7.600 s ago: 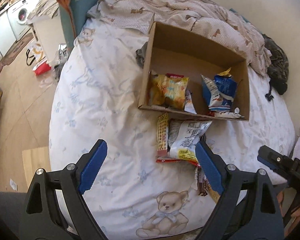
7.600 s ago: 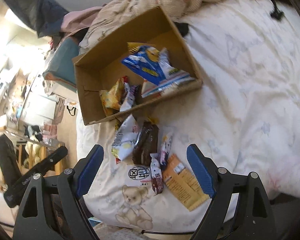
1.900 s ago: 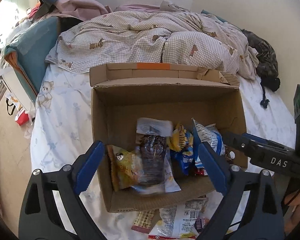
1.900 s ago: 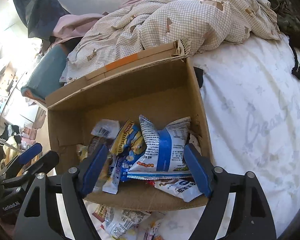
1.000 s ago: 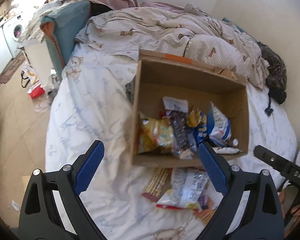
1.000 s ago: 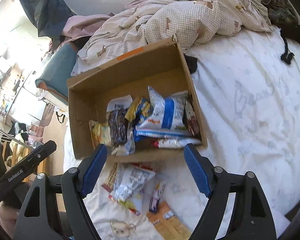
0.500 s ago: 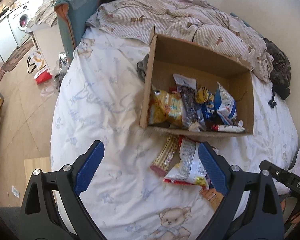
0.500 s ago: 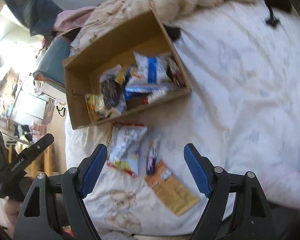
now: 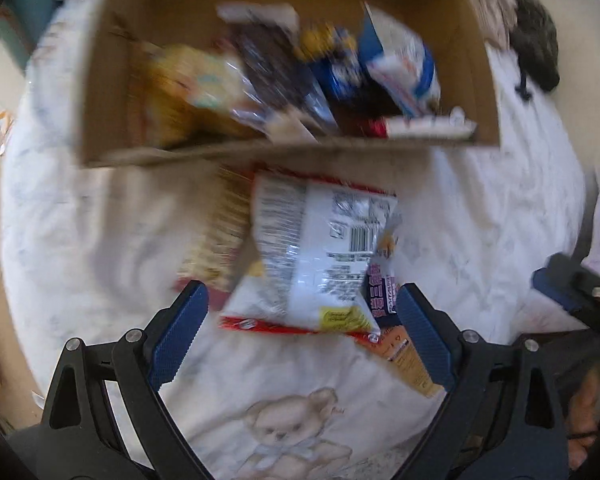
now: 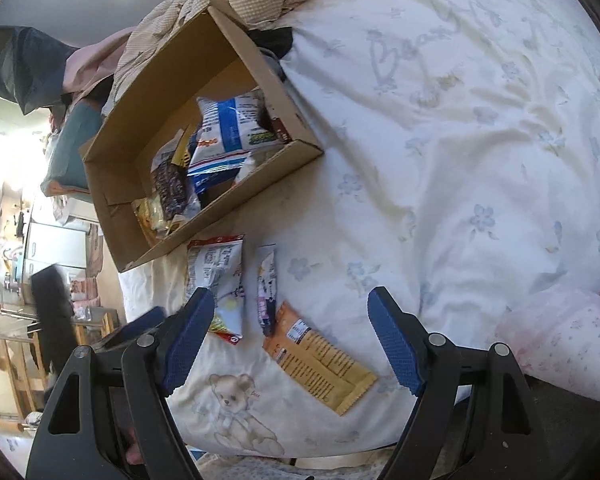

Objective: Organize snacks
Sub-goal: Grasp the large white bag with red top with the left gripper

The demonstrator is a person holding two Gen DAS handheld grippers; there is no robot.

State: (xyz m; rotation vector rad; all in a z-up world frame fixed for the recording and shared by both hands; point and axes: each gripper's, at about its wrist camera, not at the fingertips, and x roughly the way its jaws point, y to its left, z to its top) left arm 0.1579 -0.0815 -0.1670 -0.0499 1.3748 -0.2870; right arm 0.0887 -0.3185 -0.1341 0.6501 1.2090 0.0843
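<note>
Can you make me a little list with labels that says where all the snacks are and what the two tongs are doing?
place: bed with a teddy-bear sheet
cardboard box: open, several snack packets inside
white packet with red edge: on the sheet, in front of the box
striped bar: beside it
purple-and-white stick packet: on the sheet
orange packet: on the sheet
left tongs: open, over the white packet, holding nothing
right tongs: open, holding nothing

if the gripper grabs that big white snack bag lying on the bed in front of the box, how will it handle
The white snack bag looks puffy and crinkled, so probably light and squashy. Its glossy film may slip between the pads. It overlaps the striped packet, which could shift with it.
</note>
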